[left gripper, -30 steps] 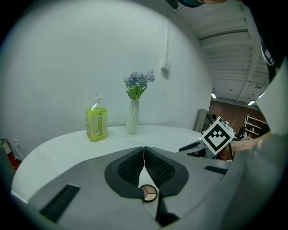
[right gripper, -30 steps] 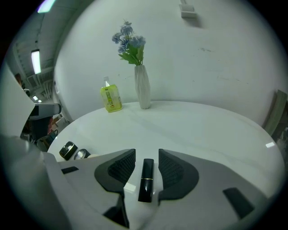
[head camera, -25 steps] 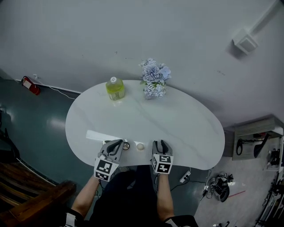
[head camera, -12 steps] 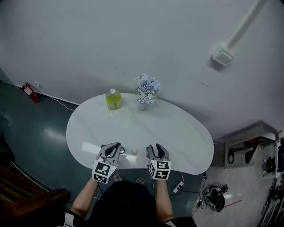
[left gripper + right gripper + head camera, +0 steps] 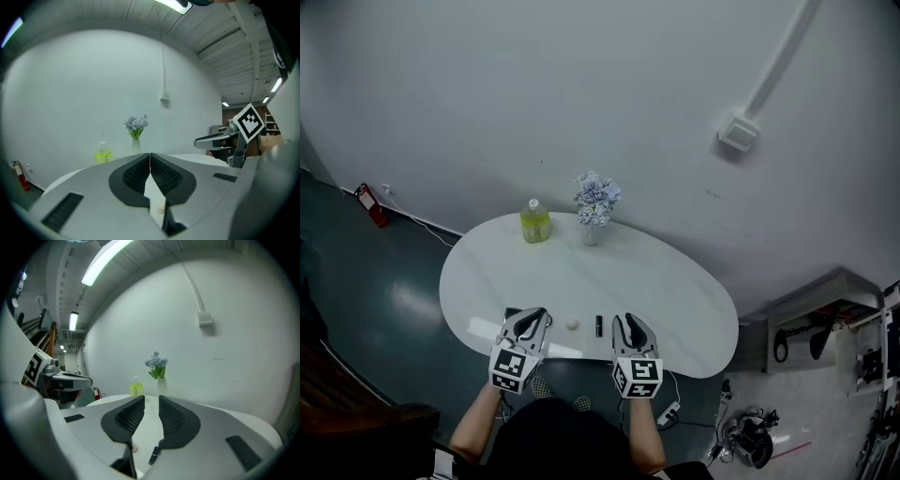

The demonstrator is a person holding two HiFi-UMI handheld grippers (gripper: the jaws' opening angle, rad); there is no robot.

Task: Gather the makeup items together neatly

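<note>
Dark item (image 5: 510, 312) half hidden behind left gripper (image 5: 534, 315); kind unclear

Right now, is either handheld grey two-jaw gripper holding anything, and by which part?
Nothing is held. The left gripper is shut, empty. The right gripper has jaws slightly apart; they have just been closing, with nothing between them.

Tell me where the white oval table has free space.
The wide middle, between the yellow-green bottle with the blue-flower vase and the small cream round item beside the black stick, is bare; so is the table's right end. The near edge is crowded.
</note>
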